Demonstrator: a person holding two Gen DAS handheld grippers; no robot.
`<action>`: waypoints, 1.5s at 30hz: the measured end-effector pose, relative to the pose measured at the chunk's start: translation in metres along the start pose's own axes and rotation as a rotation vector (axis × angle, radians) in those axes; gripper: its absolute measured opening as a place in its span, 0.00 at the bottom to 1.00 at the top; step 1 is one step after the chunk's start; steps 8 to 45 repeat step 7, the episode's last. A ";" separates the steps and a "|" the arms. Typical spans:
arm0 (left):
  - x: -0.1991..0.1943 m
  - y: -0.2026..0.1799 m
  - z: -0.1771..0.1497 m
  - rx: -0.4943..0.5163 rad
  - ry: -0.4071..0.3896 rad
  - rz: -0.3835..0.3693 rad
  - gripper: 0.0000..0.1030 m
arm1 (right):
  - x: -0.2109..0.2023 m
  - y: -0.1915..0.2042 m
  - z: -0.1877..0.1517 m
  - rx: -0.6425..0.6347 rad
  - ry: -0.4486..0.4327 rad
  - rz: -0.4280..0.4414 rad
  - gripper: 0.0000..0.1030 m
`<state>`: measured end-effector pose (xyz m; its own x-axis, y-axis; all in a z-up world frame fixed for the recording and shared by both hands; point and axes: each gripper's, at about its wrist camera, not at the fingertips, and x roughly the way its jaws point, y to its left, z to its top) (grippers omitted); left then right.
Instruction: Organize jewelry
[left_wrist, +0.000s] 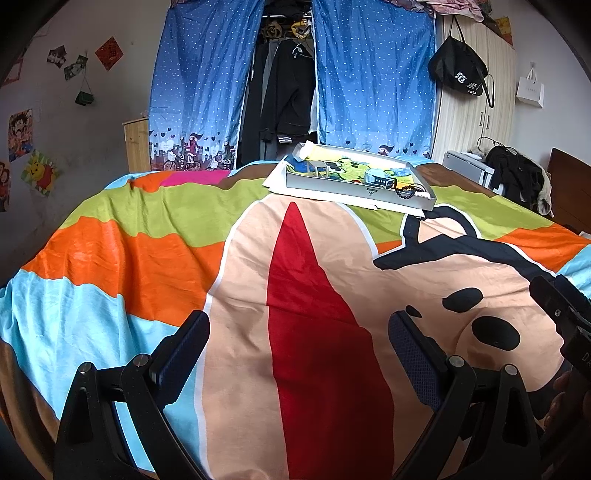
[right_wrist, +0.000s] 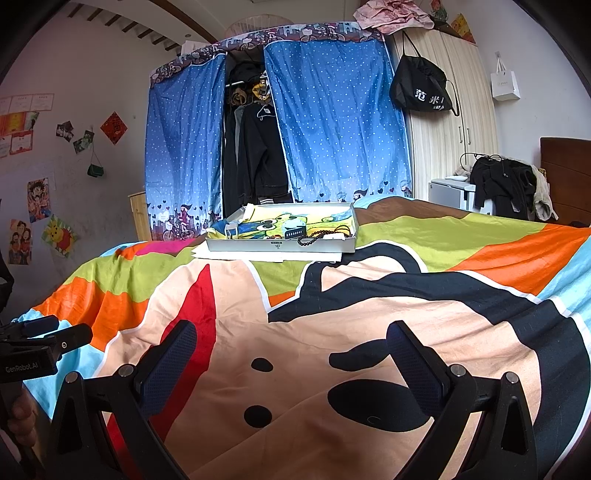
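1. Left wrist view: left gripper low over printed bedspread, jaws wide apart, holding nothing.
2. Right wrist view: right gripper likewise, jaws apart, empty.
3. Jewelry location: dark bead bracelet draped at front right corner of shallow grey tray, well beyond both grippers; small blue box just beside it.
4. Stage: fits either approach or withdrawal; not settled here.
5. Materials: beads round, glossy, probably strung loosely; tray rigid, thin-walled, on white paper; bedspread soft, wrinkled.
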<state>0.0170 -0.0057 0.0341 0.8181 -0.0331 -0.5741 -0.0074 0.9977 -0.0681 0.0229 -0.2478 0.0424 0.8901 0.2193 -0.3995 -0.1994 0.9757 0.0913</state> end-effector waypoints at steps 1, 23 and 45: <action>0.000 0.000 0.000 0.000 -0.001 0.000 0.92 | 0.000 0.000 0.000 0.000 0.001 0.000 1.00; 0.000 0.001 0.000 -0.001 0.001 0.003 0.92 | 0.000 0.000 -0.003 0.001 0.005 0.001 1.00; 0.000 0.001 0.000 -0.001 0.001 0.003 0.92 | 0.000 0.000 -0.003 0.001 0.005 0.001 1.00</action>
